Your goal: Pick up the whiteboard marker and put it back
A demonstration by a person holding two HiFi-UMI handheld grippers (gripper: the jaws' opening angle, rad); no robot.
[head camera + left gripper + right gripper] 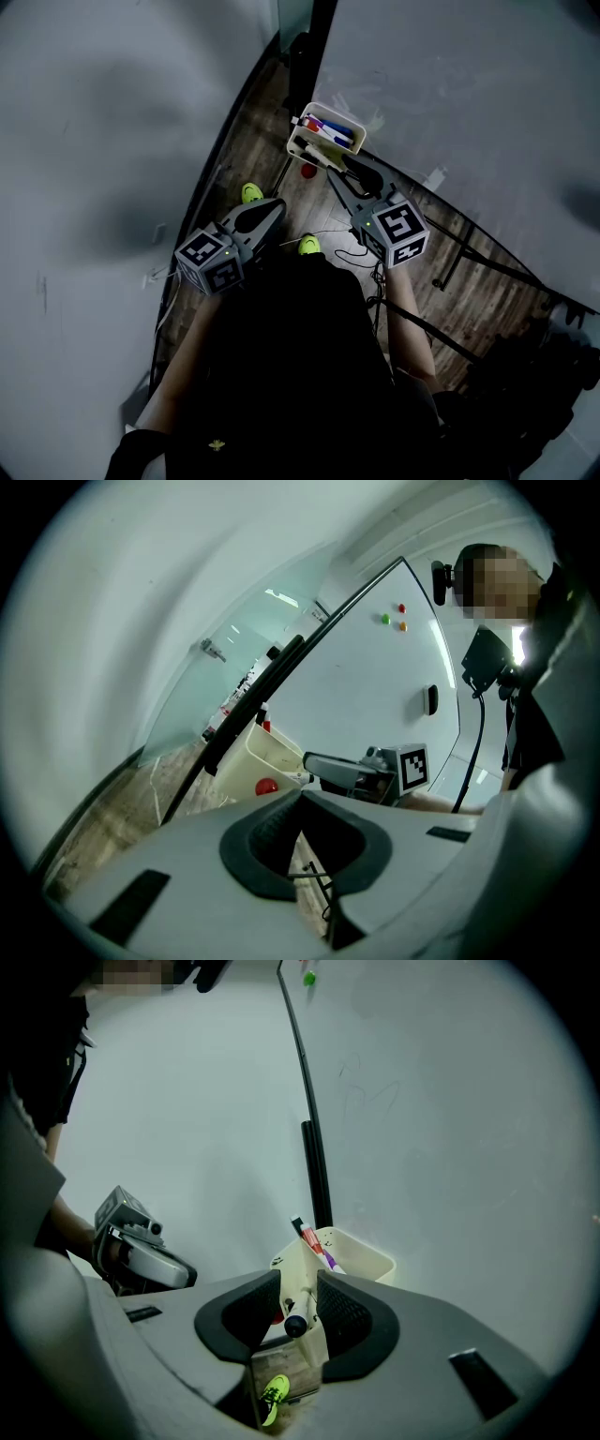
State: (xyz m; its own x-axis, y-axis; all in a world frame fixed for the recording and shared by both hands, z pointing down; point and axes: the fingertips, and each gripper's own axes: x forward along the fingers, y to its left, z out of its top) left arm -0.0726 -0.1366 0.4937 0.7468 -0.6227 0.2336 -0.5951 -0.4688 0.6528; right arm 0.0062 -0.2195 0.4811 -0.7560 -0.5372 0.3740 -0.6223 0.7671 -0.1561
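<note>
A white whiteboard marker [301,1305] with a black end lies between the pads of my right gripper [298,1277]. Its far end reaches into the cream holder [364,1256] at the foot of the whiteboard. A little room shows on each side of the marker, so the pads do not press on it. In the head view the right gripper [345,171] points at the holder [330,111], which has several coloured markers [332,130] in it. My left gripper [278,205] hangs to the left, apart from the holder, shut with nothing in it. From the left gripper [300,795] I see the right gripper [323,766] at the holder [267,755].
The whiteboard [469,84] fills the right of the head view, on a black stand [316,1171]. A small red round thing [308,172] sits under the holder. The person's green shoes [308,246] stand on the wooden floor [262,141]. A pale wall [94,141] is at left.
</note>
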